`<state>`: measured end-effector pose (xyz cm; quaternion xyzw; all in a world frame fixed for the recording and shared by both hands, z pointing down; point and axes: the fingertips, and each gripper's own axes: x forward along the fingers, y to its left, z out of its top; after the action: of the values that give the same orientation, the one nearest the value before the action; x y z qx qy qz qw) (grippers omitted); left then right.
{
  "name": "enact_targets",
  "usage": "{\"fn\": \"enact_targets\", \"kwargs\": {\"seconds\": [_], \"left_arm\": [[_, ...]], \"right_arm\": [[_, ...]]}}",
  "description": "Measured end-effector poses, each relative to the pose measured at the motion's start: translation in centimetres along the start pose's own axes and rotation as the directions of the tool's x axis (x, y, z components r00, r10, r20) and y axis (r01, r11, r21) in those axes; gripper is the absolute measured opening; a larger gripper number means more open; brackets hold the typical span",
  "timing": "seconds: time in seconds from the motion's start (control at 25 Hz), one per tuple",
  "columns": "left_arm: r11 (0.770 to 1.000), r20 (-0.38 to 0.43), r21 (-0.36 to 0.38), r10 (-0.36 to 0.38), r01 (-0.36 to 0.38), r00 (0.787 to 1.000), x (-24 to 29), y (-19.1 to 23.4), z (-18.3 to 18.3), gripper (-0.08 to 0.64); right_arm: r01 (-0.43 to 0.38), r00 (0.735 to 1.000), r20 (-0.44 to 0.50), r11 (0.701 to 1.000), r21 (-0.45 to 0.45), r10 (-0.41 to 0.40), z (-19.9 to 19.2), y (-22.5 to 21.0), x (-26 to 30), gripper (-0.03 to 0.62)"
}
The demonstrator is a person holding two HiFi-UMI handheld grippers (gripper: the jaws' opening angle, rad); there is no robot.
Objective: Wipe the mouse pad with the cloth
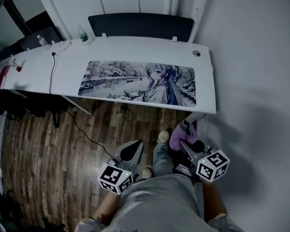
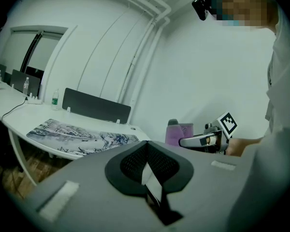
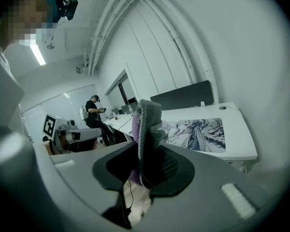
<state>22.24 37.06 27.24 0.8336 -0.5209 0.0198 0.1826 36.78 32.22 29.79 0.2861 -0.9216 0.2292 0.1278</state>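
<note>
We clamp the cloth (image 3: 148,129) in our right hand-held gripper (image 1: 185,129); our left hand-held gripper (image 2: 148,167) is pressed together, empty. The pad (image 1: 135,81) lies along the counter's (image 1: 205,76) front edge.

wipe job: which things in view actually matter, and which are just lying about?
Job:
- mouse pad, printed, on the white desk
- cloth, clamped in the right gripper

Lying about:
- water bottle
- power strip with its black cable
- dark partition panel
</note>
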Motion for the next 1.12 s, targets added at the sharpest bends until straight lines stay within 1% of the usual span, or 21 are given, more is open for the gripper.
{"fn": "enact_targets", "kwargs": {"seconds": [0.24,0.4,0.64,0.84,1.12], "left_arm": [[1.000,-0.014,-0.012,0.009,-0.009,1.000,6.0,4.6,1.5,0.018],[0.999,-0.024,-0.018,0.028,-0.029,0.999,10.8,8.4,3.5,0.018],[0.997,-0.036,-0.047,0.055,-0.056,0.998,18.0,13.2,6.6,0.018],[0.995,-0.047,-0.070,0.072,-0.075,0.996,22.9,15.8,8.2,0.018],[0.992,-0.063,-0.077,0.095,-0.100,0.993,26.8,17.4,9.6,0.018]], "right_arm": [[0.002,1.000,-0.007,1.000,0.007,-0.002,3.0,-5.7,5.3,0.095],[-0.015,0.999,-0.030,1.000,0.002,0.015,6.1,-10.0,9.5,0.095],[-0.027,0.996,-0.082,0.999,0.028,0.029,10.5,-17.0,14.3,0.095],[-0.035,0.991,-0.126,0.998,0.052,0.042,12.5,-21.5,17.3,0.095],[-0.041,0.984,-0.169,0.996,0.085,0.055,13.5,-25.7,19.2,0.095]]}}
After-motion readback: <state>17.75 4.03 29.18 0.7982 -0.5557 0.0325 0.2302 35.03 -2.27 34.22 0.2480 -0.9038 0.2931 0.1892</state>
